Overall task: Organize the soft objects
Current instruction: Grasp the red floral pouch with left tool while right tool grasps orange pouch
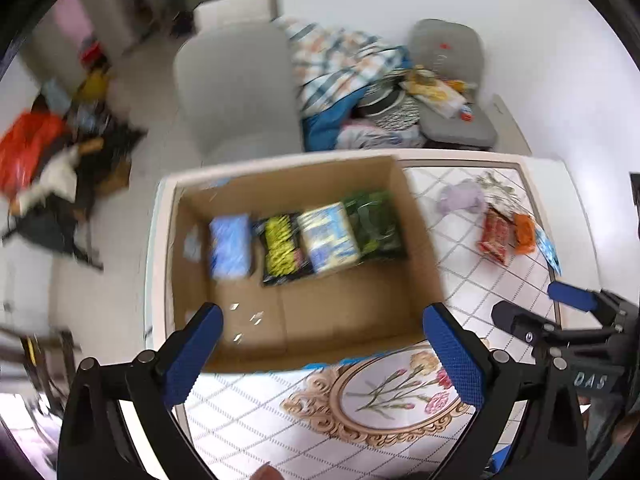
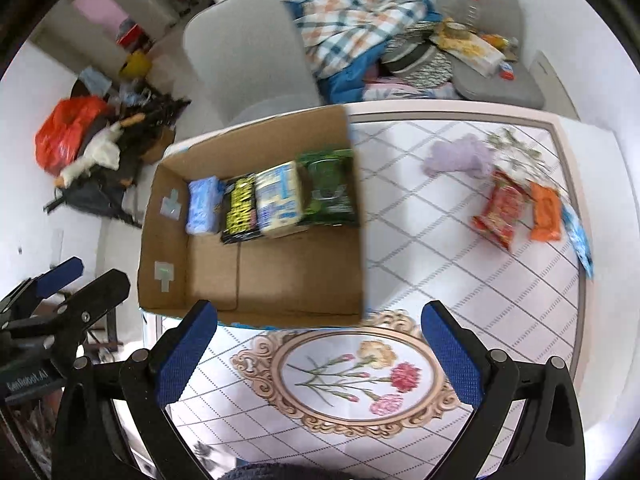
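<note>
An open cardboard box stands on the table's left part. A row of soft packs lies along its far side: a light blue pack, a black and yellow pack, a white and blue pack, a green pack. On the table to the right lie a purple soft toy, a red pack and an orange pack. My left gripper is open and empty over the box's near edge. My right gripper is open and empty over the table.
The table has a tiled cloth with a flower medallion. A light blue packet lies at its right edge. A grey chair and piled bedding stand behind. Clutter with an orange bag lies on the floor at left.
</note>
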### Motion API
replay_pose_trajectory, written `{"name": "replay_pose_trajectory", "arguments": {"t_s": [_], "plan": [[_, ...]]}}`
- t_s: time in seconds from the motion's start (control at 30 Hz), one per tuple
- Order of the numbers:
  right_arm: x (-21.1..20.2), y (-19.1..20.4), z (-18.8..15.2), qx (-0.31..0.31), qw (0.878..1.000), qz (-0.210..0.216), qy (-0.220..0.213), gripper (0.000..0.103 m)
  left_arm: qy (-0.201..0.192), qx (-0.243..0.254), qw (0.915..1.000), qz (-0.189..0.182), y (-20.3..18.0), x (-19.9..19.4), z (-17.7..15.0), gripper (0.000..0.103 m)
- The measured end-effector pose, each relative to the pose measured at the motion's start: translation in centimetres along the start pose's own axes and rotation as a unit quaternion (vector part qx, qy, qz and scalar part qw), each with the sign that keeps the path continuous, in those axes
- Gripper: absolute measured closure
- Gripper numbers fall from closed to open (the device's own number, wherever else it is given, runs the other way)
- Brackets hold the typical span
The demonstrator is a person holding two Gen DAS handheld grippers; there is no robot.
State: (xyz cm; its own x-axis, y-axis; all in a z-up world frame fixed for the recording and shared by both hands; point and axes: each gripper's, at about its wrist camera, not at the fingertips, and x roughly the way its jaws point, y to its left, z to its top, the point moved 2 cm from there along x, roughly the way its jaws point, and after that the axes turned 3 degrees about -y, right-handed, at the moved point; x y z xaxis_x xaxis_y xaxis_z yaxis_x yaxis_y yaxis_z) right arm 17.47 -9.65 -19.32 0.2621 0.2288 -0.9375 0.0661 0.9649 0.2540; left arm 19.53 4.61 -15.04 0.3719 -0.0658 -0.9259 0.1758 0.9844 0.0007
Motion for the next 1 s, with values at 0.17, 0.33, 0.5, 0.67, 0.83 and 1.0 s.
{"name": "replay_pose_trajectory", "arguments": {"t_s": [0.17, 0.33, 0.5, 0.67, 0.83, 1.0], "plan": [[-2.5, -9.0, 0.9, 0.056, 0.997, -0.039, -0.019, 0.000, 0.010, 0.065, 0.9972, -0.037, -8.4, 1.7, 3.0, 0.000], [-2.6, -17.8, 2.1, 0.101, 0.991, -0.083, -0.017, 0.000, 0.045, 0.119, 0.9902, -0.057, -16.9, 6.5, 5.8, 0.000], [0.0, -26.1, 3.3, 0.135, 0.987, -0.087, 0.008, 0.000, 0.091, 0.145, 0.9820, -0.078, -23.3, 12.6, 7.3, 0.009], [4.5, -30.6, 4.8, 0.160, 0.985, -0.059, 0.039, 0.013, 0.171, 0.156, 0.9692, -0.083, -27.9, 20.3, 7.2, 0.043], [8.3, -33.9, 5.3, 0.177, 0.981, -0.054, 0.062, 0.021, 0.214, 0.162, 0.9599, -0.079, -30.8, 26.2, 6.2, 0.043], [11.0, -35.5, 6.0, 0.181, 0.980, -0.037, 0.081, 0.021, 0.264, 0.160, 0.9465, -0.094, -32.2, 30.4, 4.4, 0.043]]}}
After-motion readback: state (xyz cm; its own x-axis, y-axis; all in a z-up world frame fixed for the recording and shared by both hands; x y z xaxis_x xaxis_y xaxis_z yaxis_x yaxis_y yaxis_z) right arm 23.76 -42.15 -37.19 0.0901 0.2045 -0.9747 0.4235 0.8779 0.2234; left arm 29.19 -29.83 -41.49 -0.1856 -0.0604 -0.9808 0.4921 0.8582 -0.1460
